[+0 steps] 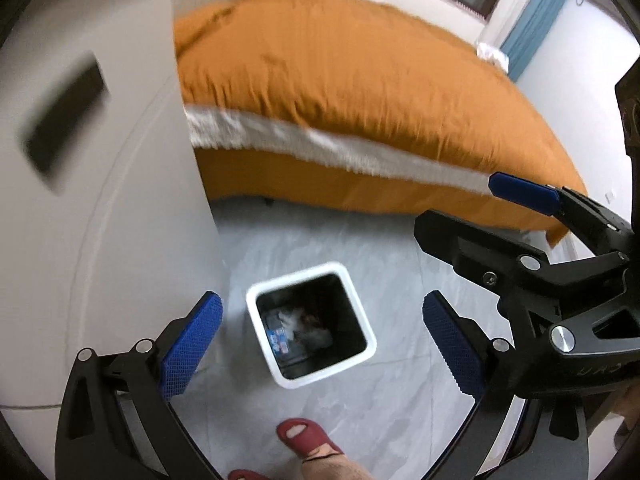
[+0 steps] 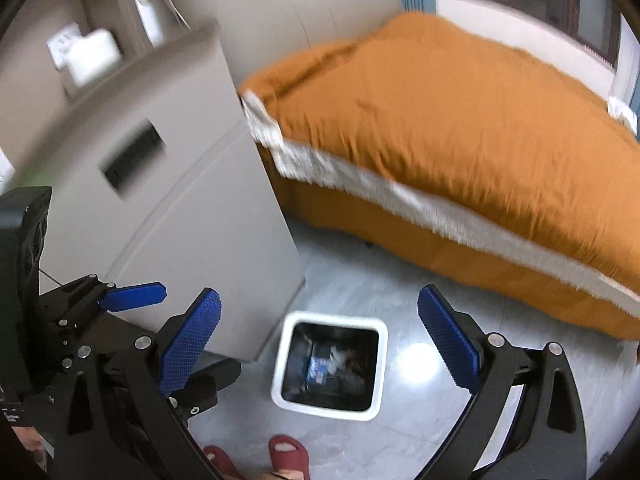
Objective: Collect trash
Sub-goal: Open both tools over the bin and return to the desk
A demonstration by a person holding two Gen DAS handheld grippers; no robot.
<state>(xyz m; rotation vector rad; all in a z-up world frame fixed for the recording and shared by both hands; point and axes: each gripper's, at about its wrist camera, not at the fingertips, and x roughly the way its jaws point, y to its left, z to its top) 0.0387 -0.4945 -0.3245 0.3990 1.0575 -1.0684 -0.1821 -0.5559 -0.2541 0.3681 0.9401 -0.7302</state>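
Both grippers hang above the white bin [image 1: 311, 326] on the floor beside the bed [image 1: 360, 92]. The left gripper [image 1: 322, 344] and the right gripper [image 2: 320, 344] each have their jaws spread wide with nothing between them. The trash [image 2: 336, 364] lies at the bottom of the bin (wrappers and crumpled paper, apparently), so this load seems delivered, I'd say.
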